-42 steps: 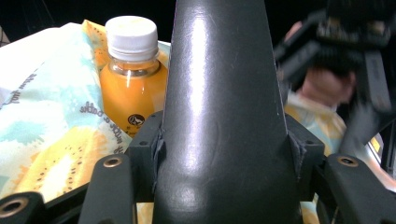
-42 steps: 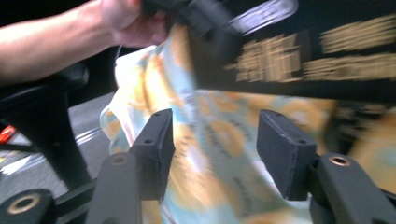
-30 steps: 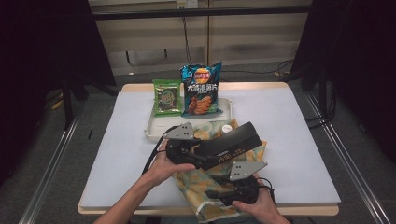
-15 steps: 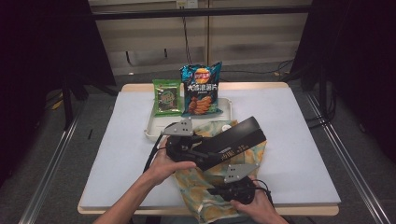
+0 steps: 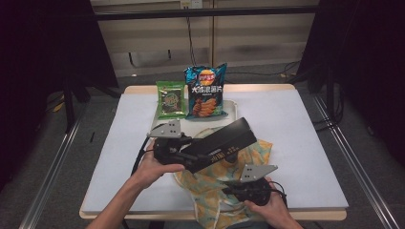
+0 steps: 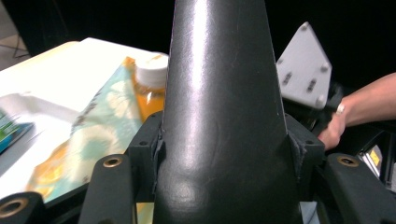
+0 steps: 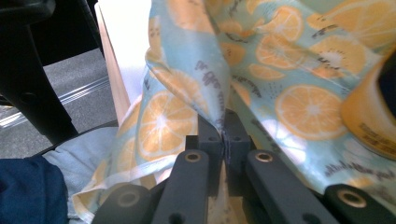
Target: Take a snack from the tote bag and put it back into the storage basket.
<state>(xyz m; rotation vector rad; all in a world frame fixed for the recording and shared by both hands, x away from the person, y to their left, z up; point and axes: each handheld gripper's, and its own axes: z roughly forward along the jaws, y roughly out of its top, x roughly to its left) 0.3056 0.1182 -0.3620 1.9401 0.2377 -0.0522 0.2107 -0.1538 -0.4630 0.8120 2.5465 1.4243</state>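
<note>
Here the left gripper (image 5: 191, 151) clamps one end of the black box (image 5: 219, 143), its long axis slanting away over the bag (image 5: 217, 183); the right gripper (image 7: 225, 140), nearer, pinches the bag's edge shut.

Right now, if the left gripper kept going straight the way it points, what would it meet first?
The left gripper holds the long black box, pointing right and away. Past the box's far end lies bare table; the way looks free, though depth is unclear.

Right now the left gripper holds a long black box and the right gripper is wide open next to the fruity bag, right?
Not quite. The right gripper is shut on the fruity bag, pinching its fabric, as the right gripper view shows. The left gripper does hold the long black box.
</note>
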